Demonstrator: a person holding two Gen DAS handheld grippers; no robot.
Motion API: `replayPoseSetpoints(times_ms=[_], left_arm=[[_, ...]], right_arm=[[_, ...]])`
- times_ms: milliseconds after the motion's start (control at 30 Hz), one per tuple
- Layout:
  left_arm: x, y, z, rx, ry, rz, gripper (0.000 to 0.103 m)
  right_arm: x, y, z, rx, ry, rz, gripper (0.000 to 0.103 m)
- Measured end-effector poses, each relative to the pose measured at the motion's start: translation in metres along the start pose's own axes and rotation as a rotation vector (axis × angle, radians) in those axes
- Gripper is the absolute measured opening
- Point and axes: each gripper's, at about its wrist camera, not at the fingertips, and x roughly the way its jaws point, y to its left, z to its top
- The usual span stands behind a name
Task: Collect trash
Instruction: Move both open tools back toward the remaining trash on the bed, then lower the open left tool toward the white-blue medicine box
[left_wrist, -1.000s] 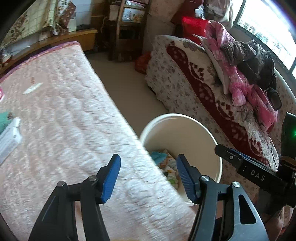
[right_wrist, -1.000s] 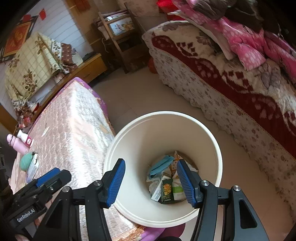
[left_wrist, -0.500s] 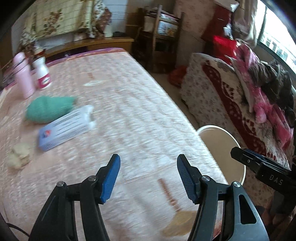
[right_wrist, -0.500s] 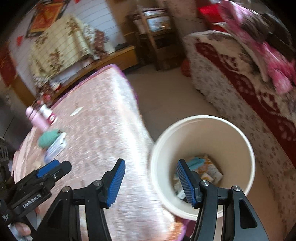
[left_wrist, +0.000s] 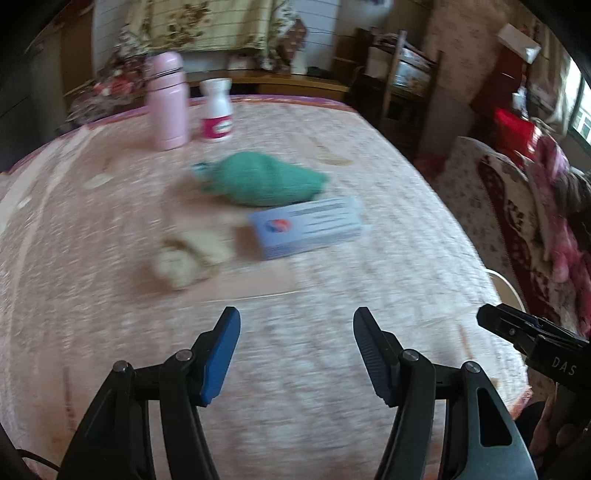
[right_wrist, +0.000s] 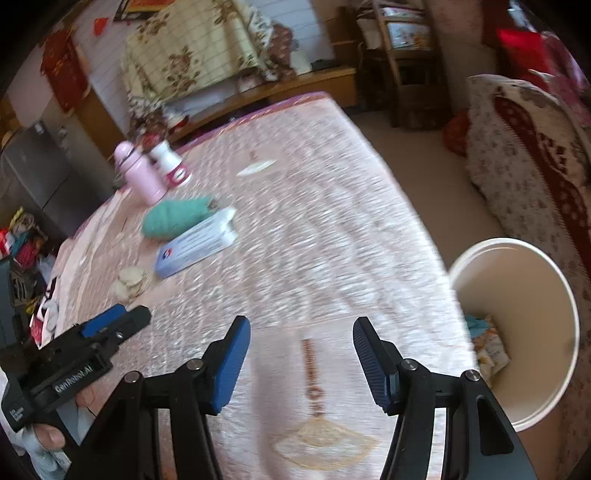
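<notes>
While both claws, left and right, gape empty, approach the blue-white box on the bed squarely, gripping its narrow sides; bin waits beside.

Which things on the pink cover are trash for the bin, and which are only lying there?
Probably for the job:
- crumpled beige paper
- flat blue-white box
- white bin, already holding trash
- both tongs, open and empty: left, right

Probably just lying about:
- pink flask
- white bottle
- green knitted item, use unclear
</notes>
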Motion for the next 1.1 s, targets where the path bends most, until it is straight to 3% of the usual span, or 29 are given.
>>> replayPoseSetpoints(times_ms=[200, 433, 600, 800, 1100], left_arm=[[-0.003, 0.055, 0.003, -0.067, -0.002, 0.068, 0.064], [0.004, 0.082, 0.017, -0.111, 0.001, 0.071, 0.068], [0.008, 0.079, 0.034, -0.118, -0.009, 0.044, 0.068], [0.014, 0.053, 0.061, -0.048, -0.047, 0.042, 0.068], [0.073, 0.009, 0.095, 0.101, 0.043, 0.266, 0.067]], right_arm=[[0.025, 0.031, 0.0, -0.061, 0.047, 0.016, 0.062], [0.047, 0.057, 0.009, -0.107, 0.075, 0.037, 0.062], [0.064, 0.066, 0.018, -0.126, 0.097, 0.028, 0.062], [0.073, 0.065, 0.033, -0.113, 0.1, 0.027, 0.062], [0.06, 0.047, 0.032, -0.081, 0.084, 0.037, 0.062]])
